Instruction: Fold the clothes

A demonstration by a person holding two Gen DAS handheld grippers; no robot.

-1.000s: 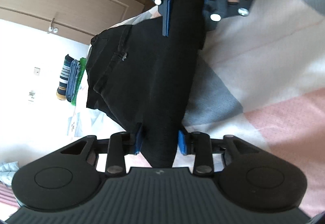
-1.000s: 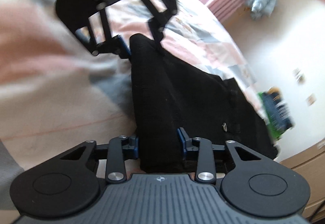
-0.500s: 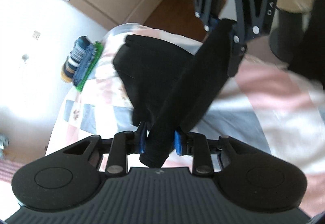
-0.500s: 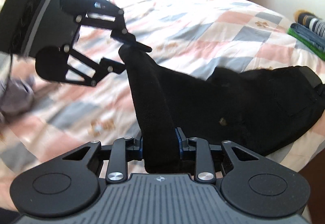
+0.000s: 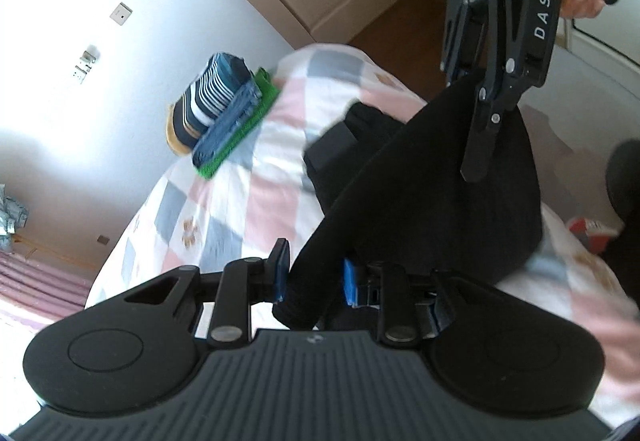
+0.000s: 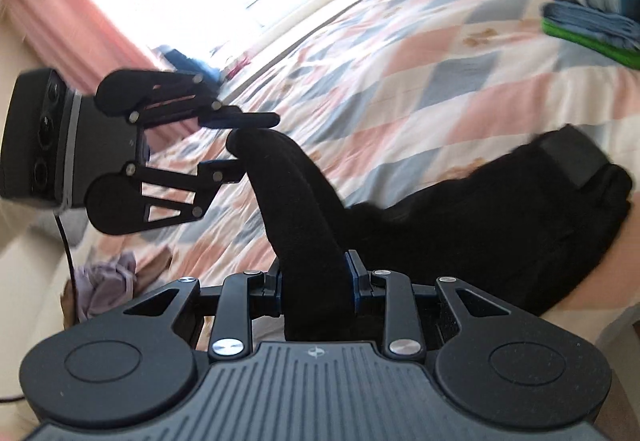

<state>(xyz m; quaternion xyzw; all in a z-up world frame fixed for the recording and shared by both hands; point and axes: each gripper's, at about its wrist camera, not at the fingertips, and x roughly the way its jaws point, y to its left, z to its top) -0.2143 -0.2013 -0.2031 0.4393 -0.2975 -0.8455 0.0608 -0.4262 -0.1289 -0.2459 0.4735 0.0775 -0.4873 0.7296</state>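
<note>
Black trousers [image 6: 472, 225]: hem end lifted off bed [image 6: 420, 53], waist end on quilt. L tongs [image 5: 312, 277] and R tongs [image 6: 316, 277] each pinching hem. Judgement: keep hem taut & level, carry over to waistband, align edges before letting go. Folded stack [image 5: 224, 109] well apart.

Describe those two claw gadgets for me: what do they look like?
Both are matte black, with ribbed grey bodies, round side discs, silver rivets and blue finger pads. The right claw carries white "DAS" lettering; the left claw has a boxy back and a trailing black cable.
</note>
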